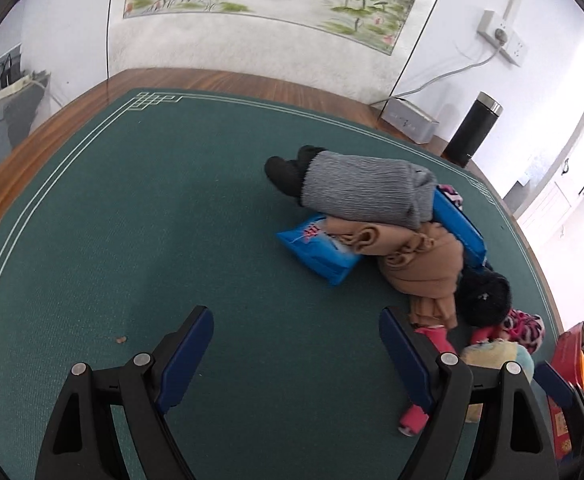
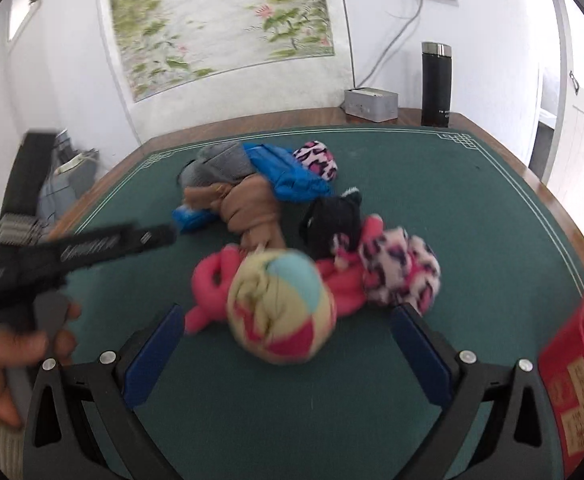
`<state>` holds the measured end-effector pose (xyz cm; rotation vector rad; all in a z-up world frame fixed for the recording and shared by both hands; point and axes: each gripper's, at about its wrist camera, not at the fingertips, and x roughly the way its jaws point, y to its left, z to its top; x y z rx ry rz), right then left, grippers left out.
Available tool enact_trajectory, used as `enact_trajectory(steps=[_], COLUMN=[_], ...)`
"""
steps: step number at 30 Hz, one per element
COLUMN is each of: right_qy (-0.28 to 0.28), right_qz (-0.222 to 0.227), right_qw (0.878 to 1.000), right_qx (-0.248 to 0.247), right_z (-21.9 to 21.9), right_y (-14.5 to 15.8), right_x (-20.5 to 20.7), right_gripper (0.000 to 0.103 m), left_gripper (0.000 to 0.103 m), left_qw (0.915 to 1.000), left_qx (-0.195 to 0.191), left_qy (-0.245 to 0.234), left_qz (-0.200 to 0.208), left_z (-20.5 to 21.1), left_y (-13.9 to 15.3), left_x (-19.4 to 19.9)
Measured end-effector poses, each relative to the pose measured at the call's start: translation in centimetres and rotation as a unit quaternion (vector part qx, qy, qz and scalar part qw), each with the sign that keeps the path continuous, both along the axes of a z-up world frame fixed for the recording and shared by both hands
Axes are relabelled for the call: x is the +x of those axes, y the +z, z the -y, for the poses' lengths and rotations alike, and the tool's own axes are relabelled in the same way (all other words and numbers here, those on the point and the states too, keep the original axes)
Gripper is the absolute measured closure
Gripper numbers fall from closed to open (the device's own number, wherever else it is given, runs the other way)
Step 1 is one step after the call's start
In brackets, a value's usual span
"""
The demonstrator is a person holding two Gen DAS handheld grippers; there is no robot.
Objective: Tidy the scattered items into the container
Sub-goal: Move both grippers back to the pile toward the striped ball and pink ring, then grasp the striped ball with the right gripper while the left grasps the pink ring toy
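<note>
Here both my grippers, left point(image 1: 296, 354) and right point(image 2: 287, 344), hang with jaws spread, holding nothing. A blurred, perhaps striped sock ball point(image 2: 280, 307) lies between my right fingers; rolled socks point(image 1: 424, 264) clutter the mat point(image 1: 151, 216) beside the red box point(image 2: 572, 376).

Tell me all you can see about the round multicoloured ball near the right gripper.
The ball looks like soft cloth, rolled or bunched into a round shape, with patches of pale yellow, light blue and pink-red. It is blurred in the right wrist view. It lies on the green mat, ahead of the open right gripper and not held. Behind it, a pink cloth seems to touch it.
</note>
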<state>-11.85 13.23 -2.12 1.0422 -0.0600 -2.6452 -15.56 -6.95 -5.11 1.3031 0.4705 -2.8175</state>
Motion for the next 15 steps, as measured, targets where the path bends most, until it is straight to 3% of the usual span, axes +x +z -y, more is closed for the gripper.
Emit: enact_trajectory(steps=[1,2,4,8,11,15], right_qy=[0.001,0.002,0.006,0.019,0.062,0.11], right_qz=[0.009,0.021,0.023,-0.001,0.003,0.002], right_qw=[1.0,1.0,1.0,0.999,0.998,0.994], right_qx=[0.0,0.001,0.015,0.044,0.014,0.017], right_z=[0.2,0.5,1.1,2.2,2.7,4.2], right_y=[-0.3,-0.8,-1.2,-1.0,-0.9,-1.1], right_x=[-0.7,-1.3,-1.3,0.1,1.4,2.8], right_gripper=[0.011,0.026,0.037,0.044,0.044,0.044], left_gripper=[0.016,0.016,0.016,0.016,0.016,0.016], left_qw=[1.0,1.0,1.0,0.9999,0.9998,0.9981], left_qx=[-0.002,-0.004,-0.007,0.009,0.018,0.026], left_qy=[0.001,0.001,0.003,0.004,-0.009,-0.056], left_qz=[0.001,0.002,0.003,0.006,0.001,0.0], left_z=[0.0,0.1,0.2,0.5,0.5,-0.3], left_y=[-0.1,-0.2,-0.4,-0.5,0.0,0.7], left_x=[-0.1,-0.1,-0.3,-0.4,-0.2,-0.1])
